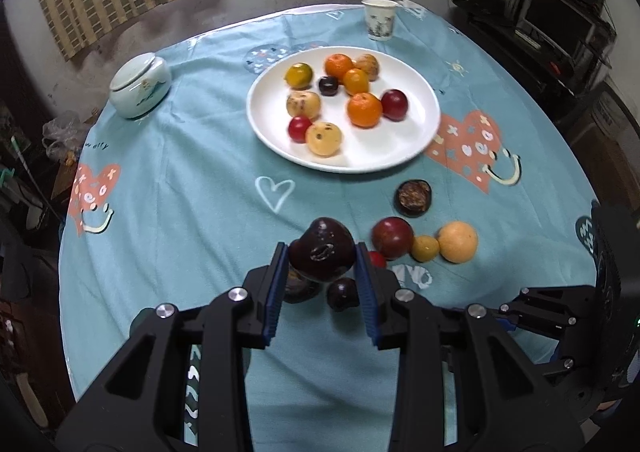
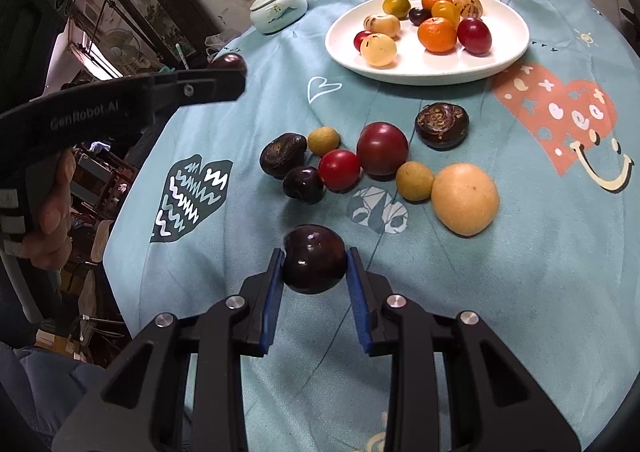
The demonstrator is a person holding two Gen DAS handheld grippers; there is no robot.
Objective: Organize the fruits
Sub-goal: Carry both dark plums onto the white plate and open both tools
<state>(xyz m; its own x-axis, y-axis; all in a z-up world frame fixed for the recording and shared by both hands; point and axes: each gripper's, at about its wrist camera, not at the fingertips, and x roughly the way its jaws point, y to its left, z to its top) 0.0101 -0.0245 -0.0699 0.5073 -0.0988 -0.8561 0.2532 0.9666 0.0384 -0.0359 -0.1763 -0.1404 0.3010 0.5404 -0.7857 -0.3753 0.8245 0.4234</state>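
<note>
Both tongs are mid-carry, the left tongs (image 1: 321,252) clamped on a dark chestnut (image 1: 322,254) and the right tongs (image 2: 315,260) on a dark plum (image 2: 314,258), so next, I judge, each needs lifting forward to the plate (image 1: 416,148) ahead, though the fruit beneath the left tongs is half hidden.

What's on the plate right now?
The plate holds ten fruits: oranges, pale spotted ones, red plums, one dark plum. Anything behind them is hidden.

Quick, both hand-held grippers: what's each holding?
Left hand-held gripper: closed on a dark water chestnut.
Right hand-held gripper: closed on a dark plum.
</note>
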